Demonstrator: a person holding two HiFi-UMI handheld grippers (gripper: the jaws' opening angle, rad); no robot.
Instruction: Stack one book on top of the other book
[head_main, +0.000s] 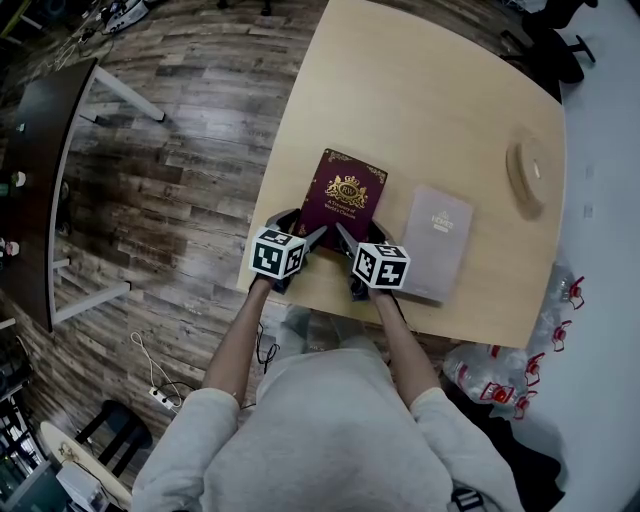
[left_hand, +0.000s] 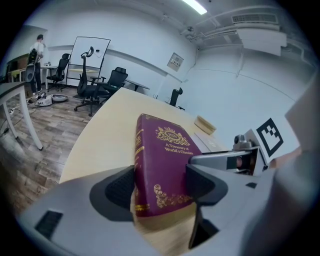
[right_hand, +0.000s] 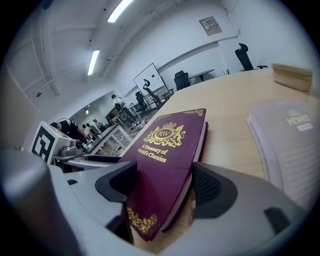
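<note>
1. We see the maroon hardcover book (head_main: 345, 195) with gold ornament and lettering lying on the pale, smooth wooden desk (head_main: 420, 90), its near short edge close to the desk's near edge.
2. The left tongs (left_hand: 161, 186) are closed on the book's near left corner. One black ribbed pad sits against the spine and the other against the front cover.
3. The right tongs (right_hand: 165, 185) are closed on the near right corner. One pad lies on the cover and the other is at the cream page edge.
4. In the right gripper view that corner stands tilted up off the desk.
5. The grey paperback book (head_main: 438, 240) lies flat just to the right of the maroon one, with a strip of bare desk between them. Its near end also comes close to the desk's near edge.
6. Beyond both books the far half of the desk is open. A round, pale wooden piece (head_main: 528, 175) sits near the right edge, well apart from the books.
7. To the left of the desk runs a dark plank floor (head_main: 190, 200).
8. The maroon cover looks stiff and slightly glossy, while the grey one is matt with small pale print that we cannot read.
</note>
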